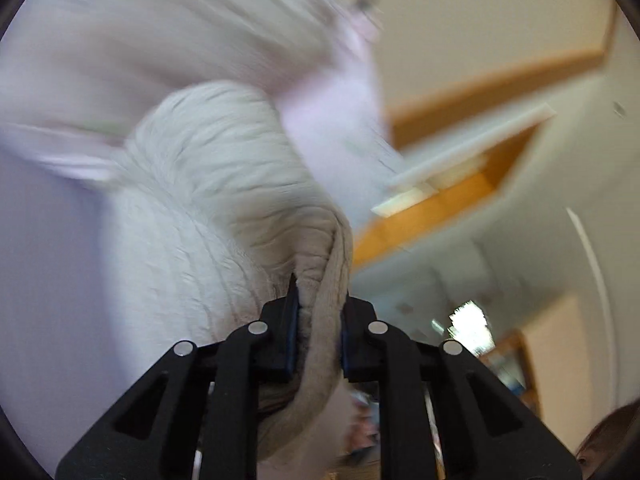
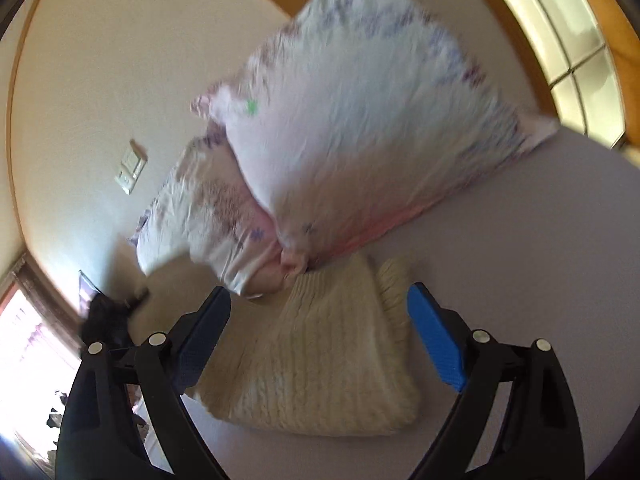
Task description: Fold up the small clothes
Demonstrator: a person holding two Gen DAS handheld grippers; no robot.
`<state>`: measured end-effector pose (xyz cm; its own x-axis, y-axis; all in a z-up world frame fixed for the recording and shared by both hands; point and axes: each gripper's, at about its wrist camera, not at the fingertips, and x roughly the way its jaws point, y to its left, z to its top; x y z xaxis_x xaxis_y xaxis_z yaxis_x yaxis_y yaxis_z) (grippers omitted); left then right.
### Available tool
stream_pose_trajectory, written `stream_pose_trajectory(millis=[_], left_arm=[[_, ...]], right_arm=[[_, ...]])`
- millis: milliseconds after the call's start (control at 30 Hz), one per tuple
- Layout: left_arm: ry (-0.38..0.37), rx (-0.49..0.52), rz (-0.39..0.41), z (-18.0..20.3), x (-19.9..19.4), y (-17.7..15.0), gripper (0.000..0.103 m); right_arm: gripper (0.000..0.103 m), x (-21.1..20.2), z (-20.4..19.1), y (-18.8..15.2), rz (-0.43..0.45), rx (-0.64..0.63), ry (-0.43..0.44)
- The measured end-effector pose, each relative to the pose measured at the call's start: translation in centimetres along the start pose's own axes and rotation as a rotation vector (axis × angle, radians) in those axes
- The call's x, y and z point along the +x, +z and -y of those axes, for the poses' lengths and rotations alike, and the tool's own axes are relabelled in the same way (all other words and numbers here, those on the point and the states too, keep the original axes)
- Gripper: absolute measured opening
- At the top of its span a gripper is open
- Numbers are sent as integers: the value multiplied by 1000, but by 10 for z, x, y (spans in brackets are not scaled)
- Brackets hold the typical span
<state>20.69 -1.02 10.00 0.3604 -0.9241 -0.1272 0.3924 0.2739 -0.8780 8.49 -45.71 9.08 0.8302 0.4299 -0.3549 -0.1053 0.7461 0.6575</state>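
Observation:
A cream knitted garment (image 2: 316, 364) lies on the pale lilac bed sheet (image 2: 540, 240) in the right wrist view. My right gripper (image 2: 320, 312) is open just above it, its blue pads (image 2: 438, 340) spread to either side. In the left wrist view my left gripper (image 1: 318, 320) is shut on a thick ribbed edge of the cream garment (image 1: 224, 208), which bulges up in front of the lens and hides much of the scene.
Two floral pillows (image 2: 360, 128) lie beyond the garment against the beige wall (image 2: 100, 80). A light switch (image 2: 132, 170) is on the wall. A window (image 2: 572, 40) is at upper right. Wooden trim and a white cabinet (image 1: 500, 152) show blurred at the left view's right.

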Motion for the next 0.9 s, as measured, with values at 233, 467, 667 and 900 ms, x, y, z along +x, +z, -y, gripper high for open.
stream_pose_trajectory(millis=[233,467,667,900], left_arm=[[-46,-26,-288,3,127,-33,54],[350,10,-120,-47,27,-26,76],[382,-47,-257,-80,52,-55,76],[295,-51,-206,-84,69,-60,41]], right_arm=[[98,1,29,9,-137,88,-41],[99,77,66,1,-427,216,-43],[85,119,71,-11,-495,258,4],[35,120,53,-24,-454,303,121]])
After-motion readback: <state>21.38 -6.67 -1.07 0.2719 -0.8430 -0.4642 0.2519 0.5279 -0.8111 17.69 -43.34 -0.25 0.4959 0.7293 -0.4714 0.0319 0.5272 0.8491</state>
